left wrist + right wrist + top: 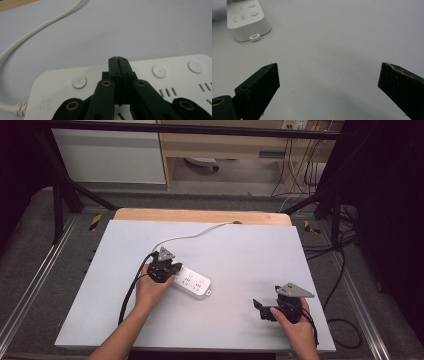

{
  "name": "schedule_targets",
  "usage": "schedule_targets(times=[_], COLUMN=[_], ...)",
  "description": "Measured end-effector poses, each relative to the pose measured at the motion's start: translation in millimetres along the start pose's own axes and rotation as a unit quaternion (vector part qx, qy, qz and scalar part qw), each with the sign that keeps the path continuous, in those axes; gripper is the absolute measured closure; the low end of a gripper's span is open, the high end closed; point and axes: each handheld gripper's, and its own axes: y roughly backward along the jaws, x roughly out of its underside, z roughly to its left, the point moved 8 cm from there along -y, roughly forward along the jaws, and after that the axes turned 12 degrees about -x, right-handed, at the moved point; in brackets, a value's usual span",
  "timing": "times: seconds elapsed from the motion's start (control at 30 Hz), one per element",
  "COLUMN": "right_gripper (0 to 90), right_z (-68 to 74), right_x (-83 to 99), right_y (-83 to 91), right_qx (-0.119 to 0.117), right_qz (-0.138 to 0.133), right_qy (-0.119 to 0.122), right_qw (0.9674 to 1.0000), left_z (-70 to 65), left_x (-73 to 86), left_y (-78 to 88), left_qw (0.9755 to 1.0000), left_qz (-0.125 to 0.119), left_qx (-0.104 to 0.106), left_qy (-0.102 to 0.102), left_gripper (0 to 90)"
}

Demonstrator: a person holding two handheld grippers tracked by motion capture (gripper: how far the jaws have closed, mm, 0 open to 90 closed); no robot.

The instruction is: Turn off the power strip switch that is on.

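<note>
Power strip [191,282], white and flat with round buttons and slotted sockets, lies left of the middle of my desk [240,250], its white cord [192,236] curving off to the far edge. My left tool [167,266] rests over its left end, jaws pressed together on nothing. My right tool [261,309] sits well apart near the near right corner, jaws spread.

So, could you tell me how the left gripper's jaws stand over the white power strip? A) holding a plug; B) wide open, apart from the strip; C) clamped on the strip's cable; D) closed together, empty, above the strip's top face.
D: in the left gripper view the left gripper has its two black jaws pressed together with nothing between them, over the top of the power strip, near its round buttons.
</note>
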Motion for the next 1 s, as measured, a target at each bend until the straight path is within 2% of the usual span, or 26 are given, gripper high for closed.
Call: schedule_targets(times=[0.33, 0.43, 0.63, 0.73, 0.87, 1.0], right_gripper=[4.2, 4.2, 3.8, 3.9, 3.9, 3.9], right_z=[-1.4, -1.5, -1.9, -3.8, -4.1, -3.2], right_x=[0.3, 0.3, 0.5, 0.1, 0.9, 0.4], right_y=[0.8, 0.8, 1.2, 2.2, 2.0, 1.8], right_qx=[0.002, 0.002, 0.006, 0.011, 0.011, 0.011], right_qz=[-0.002, -0.002, -0.001, -0.003, -0.001, -0.001], right_qy=[-0.003, -0.004, -0.002, -0.003, -0.005, -0.003], right_qw=[1.0, 1.0, 1.0, 0.9999, 0.9999, 0.9999], left_z=[-2.1, -1.8, -1.8, -2.0, -1.4, -2.3], left_x=[0.0, -0.3, 0.2, 0.4, 0.4, 0.7], left_y=[-2.6, -2.4, -2.3, -2.4, -2.5, -2.4], left_qw=[1.0, 0.9999, 0.9997, 0.9997, 0.9999, 0.9999], left_qz=[-0.003, 0.001, -0.004, -0.006, -0.004, -0.006], left_qx=[0.002, -0.006, -0.005, -0.004, -0.001, -0.007], left_qy=[-0.006, -0.013, -0.024, -0.025, -0.015, -0.012], left_gripper=[90.0, 90.0, 90.0, 90.0, 90.0, 90.0])
